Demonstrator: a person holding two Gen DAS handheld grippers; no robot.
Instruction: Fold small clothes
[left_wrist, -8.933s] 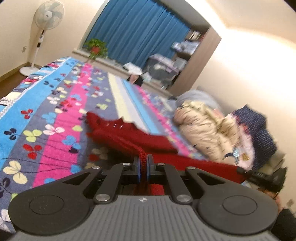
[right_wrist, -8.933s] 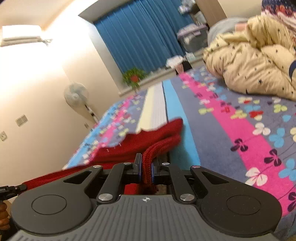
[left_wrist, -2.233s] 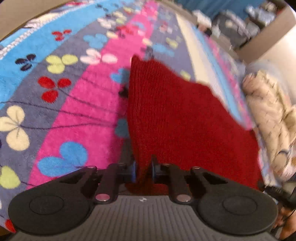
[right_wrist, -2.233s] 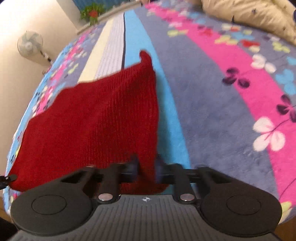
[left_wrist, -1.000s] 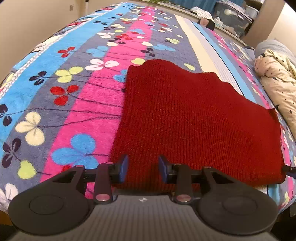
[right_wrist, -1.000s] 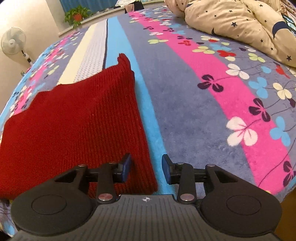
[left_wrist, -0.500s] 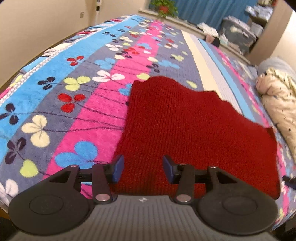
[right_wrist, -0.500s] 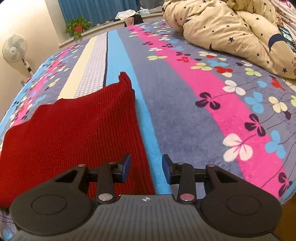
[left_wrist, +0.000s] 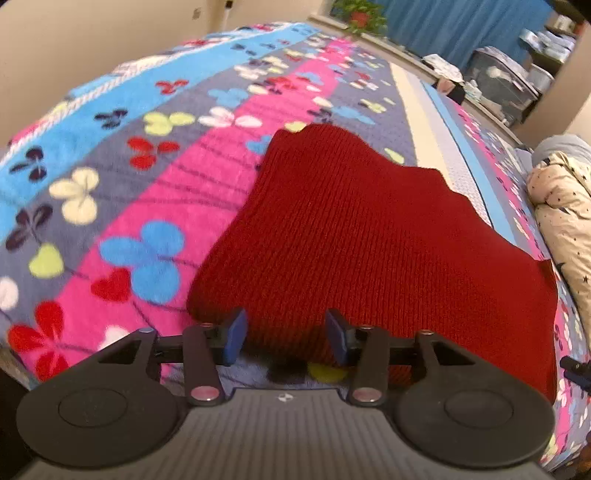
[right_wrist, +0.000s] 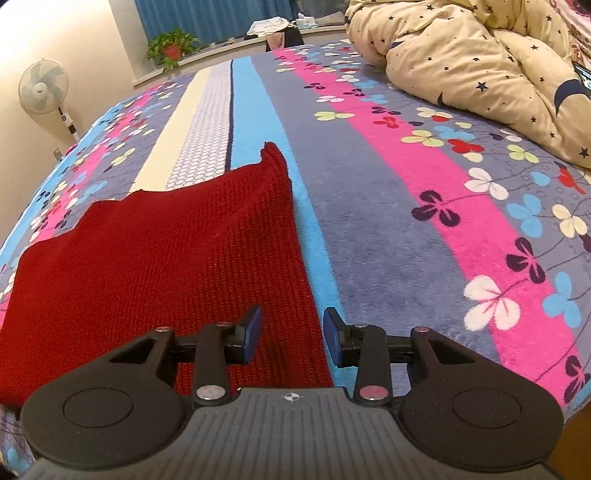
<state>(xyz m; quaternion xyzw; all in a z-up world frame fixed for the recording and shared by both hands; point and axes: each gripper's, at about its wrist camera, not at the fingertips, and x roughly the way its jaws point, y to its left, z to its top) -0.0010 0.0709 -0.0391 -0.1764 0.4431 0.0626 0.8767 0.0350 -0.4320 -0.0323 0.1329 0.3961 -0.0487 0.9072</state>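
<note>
A dark red knitted garment (left_wrist: 369, 236) lies spread flat on the flowered bedspread (left_wrist: 155, 173). My left gripper (left_wrist: 284, 338) is open and empty, its blue-padded fingers just above the garment's near left edge. In the right wrist view the same red garment (right_wrist: 155, 258) lies to the left. My right gripper (right_wrist: 291, 338) is open and empty over the garment's near right edge. The tip of the other gripper shows at the far right of the left wrist view.
A cream star-print duvet (right_wrist: 480, 51) is heaped on the bed's right side. A standing fan (right_wrist: 44, 92), a potted plant (right_wrist: 171, 46) and blue curtains (left_wrist: 461, 26) stand beyond the bed. The bed's near edge lies just under both grippers.
Both grippers let go of the red garment, which now lies flat on the bed. Both have opened wider and drawn back slightly toward the near edge.
</note>
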